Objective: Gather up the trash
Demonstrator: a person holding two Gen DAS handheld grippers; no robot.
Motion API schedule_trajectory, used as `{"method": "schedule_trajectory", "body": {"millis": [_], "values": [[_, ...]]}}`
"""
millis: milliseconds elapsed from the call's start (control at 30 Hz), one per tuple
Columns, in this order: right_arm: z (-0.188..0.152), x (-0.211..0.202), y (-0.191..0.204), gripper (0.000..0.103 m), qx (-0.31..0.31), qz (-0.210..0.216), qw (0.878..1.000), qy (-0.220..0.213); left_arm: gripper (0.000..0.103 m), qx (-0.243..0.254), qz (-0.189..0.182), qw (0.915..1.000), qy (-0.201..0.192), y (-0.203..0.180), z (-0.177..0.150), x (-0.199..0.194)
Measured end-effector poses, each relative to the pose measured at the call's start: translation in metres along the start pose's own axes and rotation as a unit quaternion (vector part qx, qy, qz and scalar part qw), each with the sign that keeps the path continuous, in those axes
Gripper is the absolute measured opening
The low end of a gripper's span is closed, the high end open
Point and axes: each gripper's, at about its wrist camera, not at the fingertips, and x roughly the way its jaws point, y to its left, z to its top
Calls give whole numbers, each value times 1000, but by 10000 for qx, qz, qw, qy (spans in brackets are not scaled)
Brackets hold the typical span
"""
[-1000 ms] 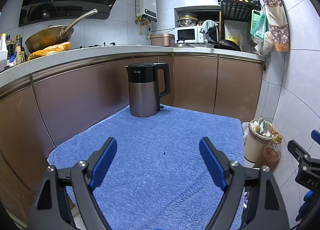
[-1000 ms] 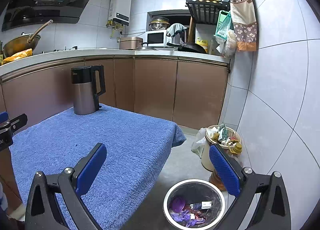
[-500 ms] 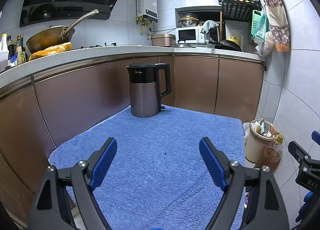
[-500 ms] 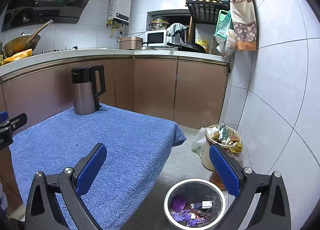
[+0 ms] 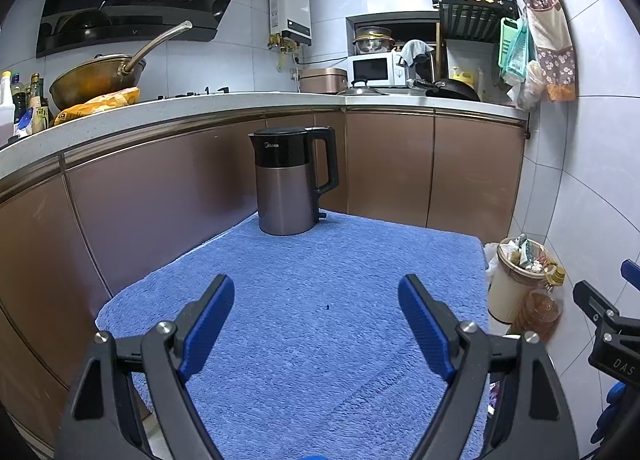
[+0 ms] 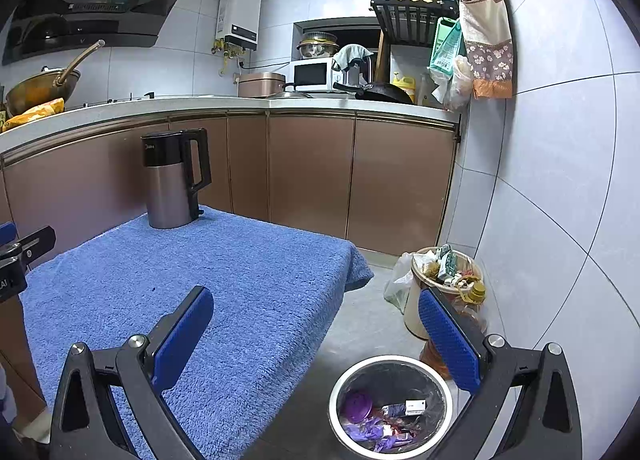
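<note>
Nothing has moved; only right wrist shows the trash bin.

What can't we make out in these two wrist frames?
- Round trash bin, right wrist view: its near rim is cut off by the bottom edge, and the right tool finger covers part of the right side.
- Same bin, left wrist view: hidden behind the blue towel and the left tool.
- Dark speck on the towel: too small to identify.
- Bottle beside the overfull beige bin: mostly hidden by the right tool.
</note>
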Motion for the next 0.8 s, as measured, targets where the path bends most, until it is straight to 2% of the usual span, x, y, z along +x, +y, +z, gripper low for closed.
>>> {"method": "schedule_trajectory", "body": {"millis": [800], "values": [[-3, -6, 1, 103, 44, -55, 10000, 3, 84, 7, -24, 10000, -27, -2, 3, -4]]}}
